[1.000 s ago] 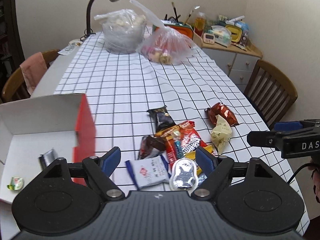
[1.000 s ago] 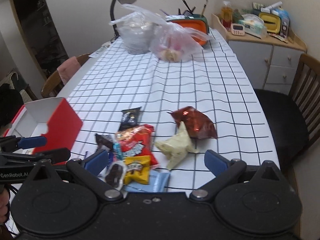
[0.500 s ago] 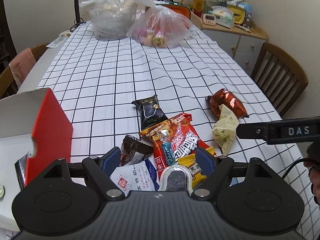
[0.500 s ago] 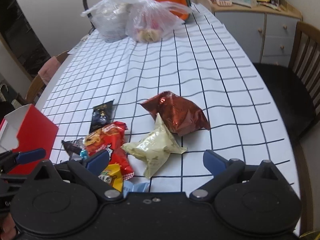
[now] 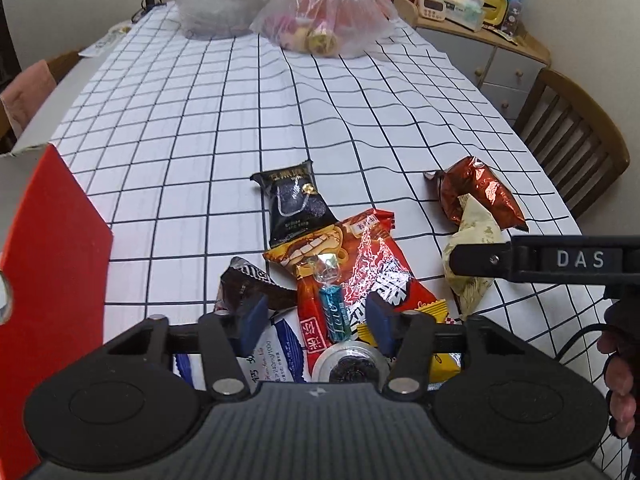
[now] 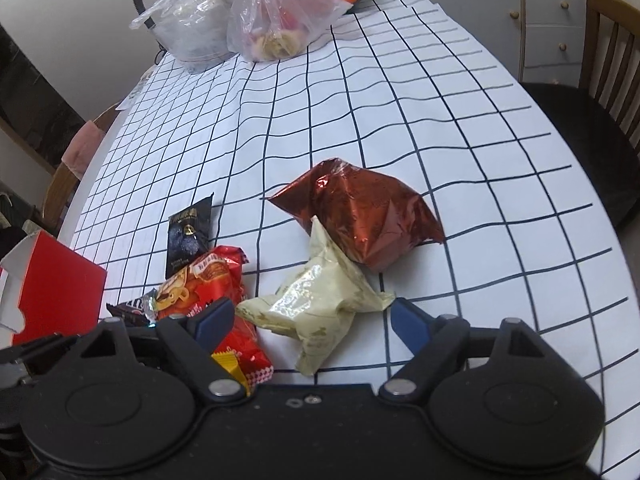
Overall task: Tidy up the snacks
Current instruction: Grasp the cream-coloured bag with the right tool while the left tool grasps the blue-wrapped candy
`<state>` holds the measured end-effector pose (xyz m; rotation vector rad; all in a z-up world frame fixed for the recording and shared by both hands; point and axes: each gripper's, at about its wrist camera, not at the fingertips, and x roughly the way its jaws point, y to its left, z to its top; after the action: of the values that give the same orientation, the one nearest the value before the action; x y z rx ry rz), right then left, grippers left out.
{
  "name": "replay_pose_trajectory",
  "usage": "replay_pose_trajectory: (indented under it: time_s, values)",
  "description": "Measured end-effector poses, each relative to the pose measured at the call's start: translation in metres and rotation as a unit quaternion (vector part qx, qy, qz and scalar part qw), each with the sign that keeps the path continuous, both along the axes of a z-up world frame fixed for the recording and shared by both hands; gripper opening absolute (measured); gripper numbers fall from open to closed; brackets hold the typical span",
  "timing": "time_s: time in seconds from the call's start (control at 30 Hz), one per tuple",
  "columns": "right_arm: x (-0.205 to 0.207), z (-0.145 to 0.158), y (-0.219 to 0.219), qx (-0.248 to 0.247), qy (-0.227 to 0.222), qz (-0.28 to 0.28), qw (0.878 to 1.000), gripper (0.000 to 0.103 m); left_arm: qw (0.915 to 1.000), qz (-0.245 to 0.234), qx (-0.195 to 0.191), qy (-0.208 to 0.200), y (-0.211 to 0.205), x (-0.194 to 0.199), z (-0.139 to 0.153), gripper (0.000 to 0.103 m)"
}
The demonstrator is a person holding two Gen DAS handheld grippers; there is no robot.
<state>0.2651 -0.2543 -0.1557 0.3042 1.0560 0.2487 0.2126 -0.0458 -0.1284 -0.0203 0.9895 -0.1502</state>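
The left tongs are closing over the small blue candy atop the snack pile, pads not yet pressing it. The right tongs are closing around the pale cream packet, still clear of it. Nearly everything remains loose on the bench beside the red box, so sorting seems barely begun. The left view alone shows the round foil snack and white sachet; the right view shows the copper bag whole.
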Motion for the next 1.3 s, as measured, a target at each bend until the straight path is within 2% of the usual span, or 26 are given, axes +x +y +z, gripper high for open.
replay_pose_trajectory:
  time_s: [0.2,0.37,0.4,0.57,0.63,0.97,1.07,1.17,1.3]
  values:
    - [0.003,-0.003,0.004,0.007,0.003,-0.005,1.0,0.08,0.9997,-0.014,-0.015,0.013,-0.002,0.005,-0.005,0.033]
    - [0.003,-0.003,0.002,0.017,0.005,-0.008,1.0,0.057,0.9994,-0.02,-0.023,0.018,-0.001,0.007,-0.006,0.019]
    - [0.003,-0.003,0.002,0.017,0.006,-0.007,1.0,0.049,0.9993,-0.02,-0.026,0.02,-0.001,0.007,-0.007,0.016]
    - [0.0,-0.002,0.004,0.018,-0.002,0.002,1.0,0.029,0.999,-0.018,-0.035,0.019,0.0,0.008,-0.006,0.013]
    - [-0.002,0.001,0.005,0.017,-0.006,0.007,1.0,0.017,0.9989,-0.018,-0.038,0.018,0.0,0.007,-0.005,0.013]
    - [-0.016,0.013,0.002,0.003,-0.029,0.016,0.999,0.01,0.9986,-0.007,-0.051,0.013,0.005,0.0,0.004,0.012]
    - [-0.024,0.02,0.0,0.001,-0.041,0.018,0.999,0.0,0.9983,-0.003,-0.058,0.009,0.008,-0.004,0.009,0.012]
    - [-0.032,0.029,-0.002,0.008,-0.052,0.021,0.998,0.0,0.9979,0.002,-0.065,0.004,0.012,-0.007,0.016,0.012]
    - [-0.042,0.039,0.001,-0.01,-0.075,0.034,0.997,0.001,0.9976,0.009,-0.069,-0.001,0.018,-0.012,0.023,0.012]
